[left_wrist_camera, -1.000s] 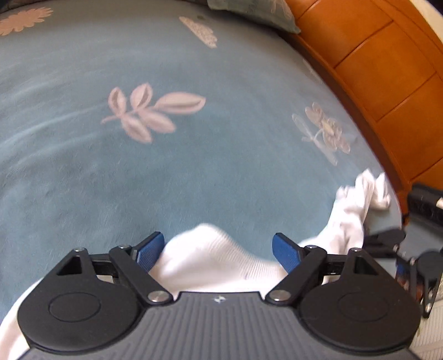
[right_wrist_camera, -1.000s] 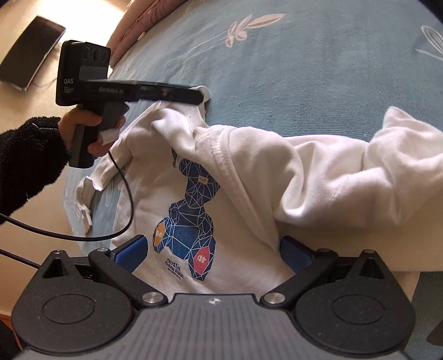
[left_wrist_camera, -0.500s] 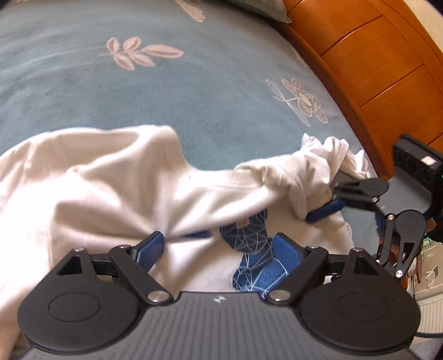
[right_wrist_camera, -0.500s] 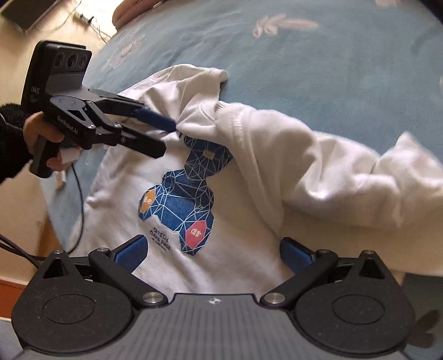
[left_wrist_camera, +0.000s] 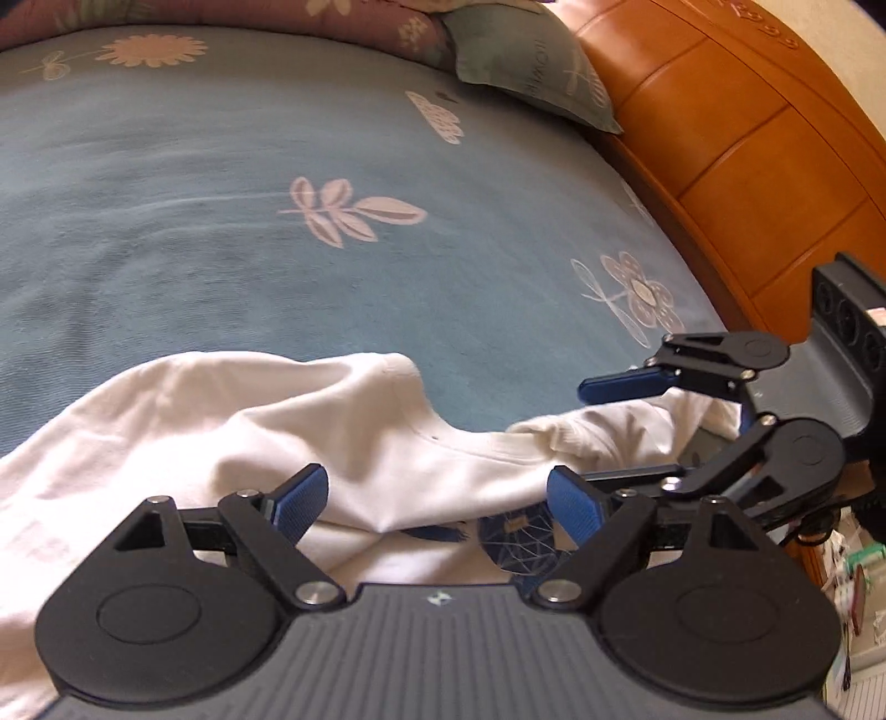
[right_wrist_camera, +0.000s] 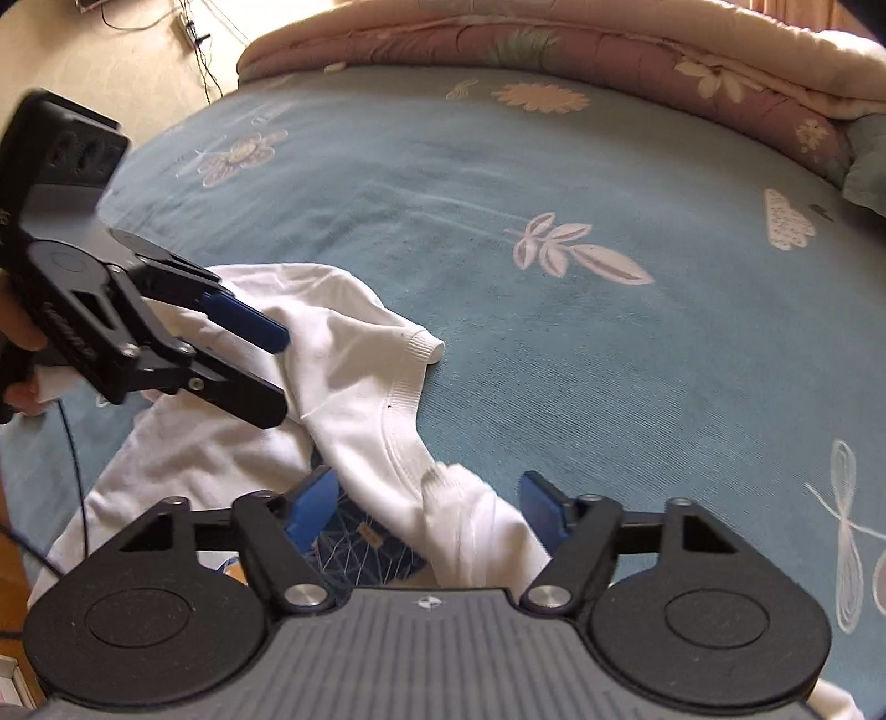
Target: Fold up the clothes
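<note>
The white T-shirt (left_wrist_camera: 288,437) lies crumpled on the blue flowered bedspread (left_wrist_camera: 277,166), a fold bunched over its blue print. Both hand-held grippers sit low over it. The left hand-held gripper (left_wrist_camera: 437,498) is spread, cloth lying between its fingers. The right hand-held gripper (right_wrist_camera: 426,509) is spread too, straddling the shirt's collar ridge.

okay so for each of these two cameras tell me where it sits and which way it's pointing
Left wrist: sits on the left tongs, facing across the white T-shirt and blue bedspread toward the wooden headboard; its own open blue fingers show, with the right tongs at far right.
Right wrist: sits on the right tongs, facing over the T-shirt toward the folded quilt; the left tongs and a hand show at left.
Shared: the T-shirt, the bedspread, and each view's opposite tongs.
</note>
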`<state>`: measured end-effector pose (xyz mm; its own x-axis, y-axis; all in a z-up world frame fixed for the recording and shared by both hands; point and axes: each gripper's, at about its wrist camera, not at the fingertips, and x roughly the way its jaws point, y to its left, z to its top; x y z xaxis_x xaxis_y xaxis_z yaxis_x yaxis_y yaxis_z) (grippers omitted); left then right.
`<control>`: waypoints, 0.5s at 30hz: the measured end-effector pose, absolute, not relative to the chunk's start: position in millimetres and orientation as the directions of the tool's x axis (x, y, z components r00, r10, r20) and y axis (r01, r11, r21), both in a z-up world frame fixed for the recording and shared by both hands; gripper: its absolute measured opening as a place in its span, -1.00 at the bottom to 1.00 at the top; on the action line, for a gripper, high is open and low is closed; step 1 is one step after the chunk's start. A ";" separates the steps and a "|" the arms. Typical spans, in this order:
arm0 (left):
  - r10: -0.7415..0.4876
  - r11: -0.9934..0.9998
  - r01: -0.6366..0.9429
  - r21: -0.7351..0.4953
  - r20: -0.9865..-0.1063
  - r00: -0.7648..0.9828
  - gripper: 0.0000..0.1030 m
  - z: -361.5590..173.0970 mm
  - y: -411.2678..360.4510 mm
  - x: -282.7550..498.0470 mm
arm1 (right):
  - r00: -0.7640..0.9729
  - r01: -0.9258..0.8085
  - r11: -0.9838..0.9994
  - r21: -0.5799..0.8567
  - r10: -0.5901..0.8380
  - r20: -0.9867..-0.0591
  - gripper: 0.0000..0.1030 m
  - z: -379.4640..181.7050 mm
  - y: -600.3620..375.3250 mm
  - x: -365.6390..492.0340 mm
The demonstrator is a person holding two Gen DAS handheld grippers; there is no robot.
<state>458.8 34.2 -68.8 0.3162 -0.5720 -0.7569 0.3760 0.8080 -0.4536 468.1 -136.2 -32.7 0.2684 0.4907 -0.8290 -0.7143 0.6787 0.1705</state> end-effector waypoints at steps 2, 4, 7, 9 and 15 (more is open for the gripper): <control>-0.565 0.814 0.366 -0.451 -0.758 0.324 0.67 -69.3 37.7 459.5 | 0.227 -0.679 0.699 0.224 0.490 -0.842 0.47 -39.8 -138.2 480.2; -0.561 0.819 0.356 -0.451 -0.759 0.329 0.67 -69.9 42.2 459.7 | 0.185 -0.639 0.718 0.275 0.490 -0.852 0.51 -47.0 -140.2 492.2; -0.551 0.828 0.337 -0.448 -0.763 0.338 0.67 -70.9 48.2 459.0 | 0.068 -0.572 0.728 0.378 0.502 -0.862 0.54 -60.6 -147.4 507.4; -0.547 0.832 0.325 -0.450 -0.762 0.347 0.67 -70.1 51.5 459.8 | 0.019 -0.550 0.705 0.448 0.547 -0.837 0.58 -60.3 -151.3 506.0; -0.543 0.837 0.308 -0.452 -0.752 0.373 0.67 -62.7 58.7 463.4 | -0.066 -0.593 0.592 0.547 0.641 -0.765 0.69 -47.6 -153.2 475.3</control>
